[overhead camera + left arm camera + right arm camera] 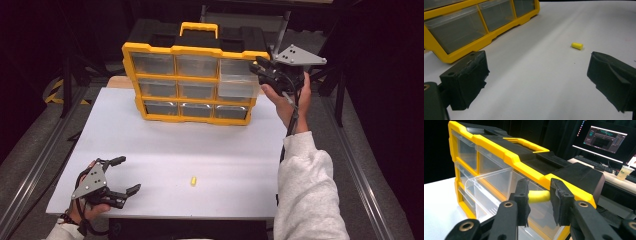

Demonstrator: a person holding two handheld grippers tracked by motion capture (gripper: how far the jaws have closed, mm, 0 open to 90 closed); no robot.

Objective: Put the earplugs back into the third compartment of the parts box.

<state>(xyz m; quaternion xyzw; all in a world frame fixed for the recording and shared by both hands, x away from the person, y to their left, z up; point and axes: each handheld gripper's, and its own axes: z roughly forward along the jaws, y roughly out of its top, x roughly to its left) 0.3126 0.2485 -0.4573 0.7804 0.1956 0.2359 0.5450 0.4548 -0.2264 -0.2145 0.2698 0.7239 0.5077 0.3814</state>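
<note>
Our right gripper (539,197) pinches a yellow plug (538,196) over the pulled-out top-right drawer (238,84) of the yellow organizer (195,49) at the white table's (165,150) far edge. Our left gripper (125,175) rests spread near the table's near-left corner, a second plug (193,181) lying toward the near edge's middle. We see dark surroundings, with a lit monitor (606,141) on a desk behind.

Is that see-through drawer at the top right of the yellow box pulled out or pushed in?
Pulled out: the clear drawer juts forward past the organizer's yellow front, unlike its neighbours.
</note>
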